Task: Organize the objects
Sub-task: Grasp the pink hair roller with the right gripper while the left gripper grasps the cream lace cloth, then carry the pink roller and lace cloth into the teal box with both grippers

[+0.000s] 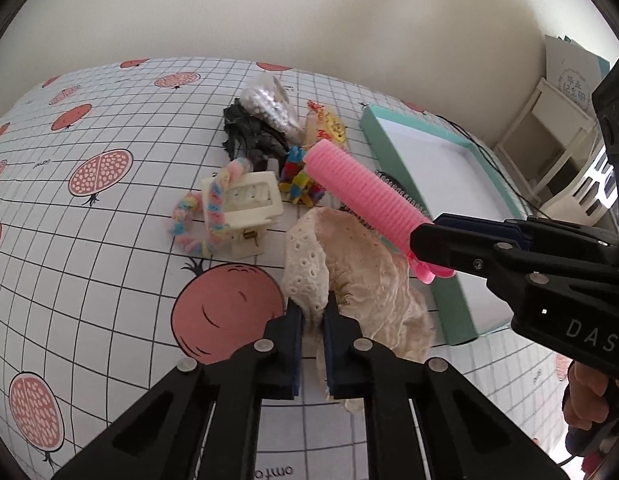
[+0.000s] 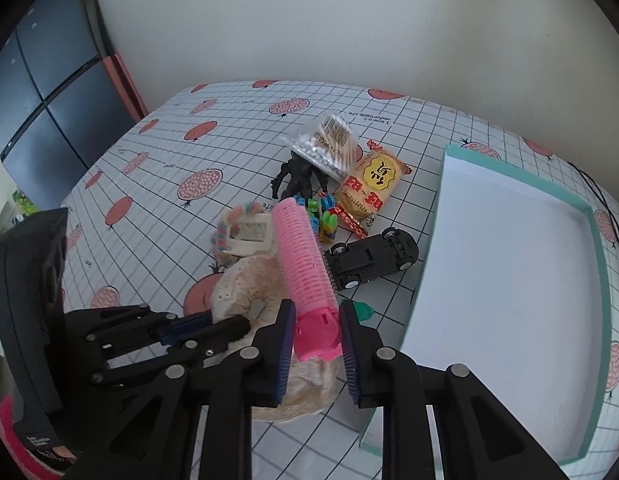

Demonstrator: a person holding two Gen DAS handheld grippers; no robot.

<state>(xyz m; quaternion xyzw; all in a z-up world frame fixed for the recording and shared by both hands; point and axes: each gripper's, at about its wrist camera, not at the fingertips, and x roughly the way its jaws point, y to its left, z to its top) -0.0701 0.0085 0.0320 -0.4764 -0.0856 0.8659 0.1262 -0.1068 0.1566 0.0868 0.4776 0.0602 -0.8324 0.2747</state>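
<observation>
Two grasps are held at once: right gripper [image 2: 317, 336] fingers are pinched on the pink hair roller [image 2: 305, 256] by its end cap, raised clear of the counter pile, presumably for the teal box [image 2: 589, 280] alongside. Left gripper [image 1: 312, 312] fingers are pressed onto the cream lace scrunchie [image 1: 349, 264], likely queued next.

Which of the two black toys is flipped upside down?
The black toy car, lying beside the teal box with its wheels pointing up. The other black toy, a spiky creature figure, sits farther back under the bag of beads.
</observation>
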